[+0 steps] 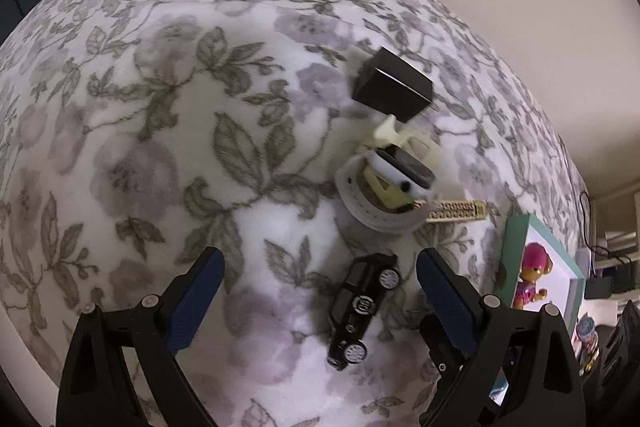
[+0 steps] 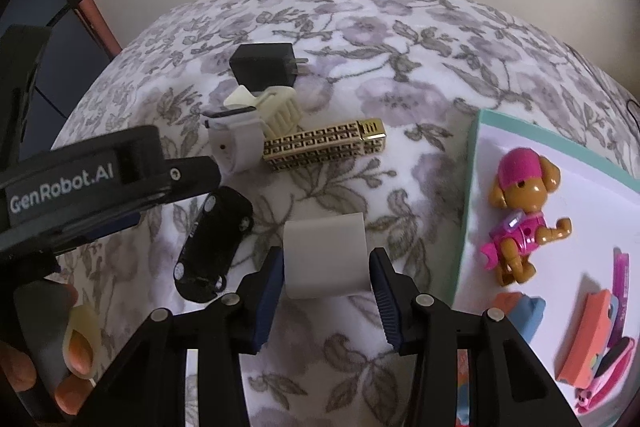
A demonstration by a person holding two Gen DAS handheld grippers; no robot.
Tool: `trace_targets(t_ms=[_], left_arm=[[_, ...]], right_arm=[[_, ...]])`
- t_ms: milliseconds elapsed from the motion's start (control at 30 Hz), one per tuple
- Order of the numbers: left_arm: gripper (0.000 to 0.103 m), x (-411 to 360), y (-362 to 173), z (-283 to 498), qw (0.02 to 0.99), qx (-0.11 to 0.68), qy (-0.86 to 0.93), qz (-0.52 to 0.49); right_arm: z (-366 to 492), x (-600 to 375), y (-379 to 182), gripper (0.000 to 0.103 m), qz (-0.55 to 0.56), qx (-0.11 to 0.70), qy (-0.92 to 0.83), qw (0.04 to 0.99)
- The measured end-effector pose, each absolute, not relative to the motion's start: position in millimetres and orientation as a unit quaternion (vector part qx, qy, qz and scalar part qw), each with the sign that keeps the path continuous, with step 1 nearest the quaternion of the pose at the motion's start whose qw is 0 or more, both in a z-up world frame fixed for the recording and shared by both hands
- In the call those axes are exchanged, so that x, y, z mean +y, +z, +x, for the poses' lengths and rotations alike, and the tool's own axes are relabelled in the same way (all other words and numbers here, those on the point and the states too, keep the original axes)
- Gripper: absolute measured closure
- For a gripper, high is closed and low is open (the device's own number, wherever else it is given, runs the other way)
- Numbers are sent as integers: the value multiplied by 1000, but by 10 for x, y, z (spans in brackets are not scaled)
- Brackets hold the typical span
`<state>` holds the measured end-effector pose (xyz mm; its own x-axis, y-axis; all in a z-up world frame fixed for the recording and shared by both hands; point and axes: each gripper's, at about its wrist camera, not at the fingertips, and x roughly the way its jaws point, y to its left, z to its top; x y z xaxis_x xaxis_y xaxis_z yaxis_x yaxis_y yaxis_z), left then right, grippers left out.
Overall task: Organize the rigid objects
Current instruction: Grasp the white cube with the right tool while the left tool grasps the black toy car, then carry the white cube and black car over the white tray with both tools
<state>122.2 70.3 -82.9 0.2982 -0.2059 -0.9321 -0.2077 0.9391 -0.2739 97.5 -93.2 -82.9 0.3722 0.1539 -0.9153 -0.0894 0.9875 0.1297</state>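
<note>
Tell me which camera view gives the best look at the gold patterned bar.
The right wrist view. There the gold patterned bar lies in full sight on the floral cloth, its key pattern and one end face clear. In the left wrist view only part of it shows, small and blurred, behind the white watch.

A bed under a floral blanket point(image 2: 400, 75) carries a black charger point(image 2: 264, 69), a cream hair claw point(image 2: 282, 109), a white smartwatch point(image 2: 236, 145), a gold patterned bar point(image 2: 324, 145), a black toy car point(image 2: 216, 243) lying on its side, and a teal-edged tray point(image 2: 472, 179) at the right edge
</note>
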Motion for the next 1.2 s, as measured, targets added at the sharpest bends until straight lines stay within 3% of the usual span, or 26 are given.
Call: trace_targets(t_ms=[100,400,567,700,933,1200], left_arm=[[7,640,-843,1210,785,596,-10,-167],[43,498,-938,1155,771,617,-36,-153],[45,423,-971,1117,770,622,-47,-133],[68,374,-972,1092,774,621,-43,-117],[75,287,-878,1066,784,609,-47,-108],[75,218,-719,1118,808,579,-46,-101]], right_arm=[[948,-964,-825,57,34,558,70,826],[894,-1037,-819,57,48,566,64,821],[868,-1069,-818,57,54,568,63,819],[844,-1086,-810,57,57,569,62,818],[807,-1099,-795,57,65,573,65,814],[750,-1150,-754,57,85,573,70,812]])
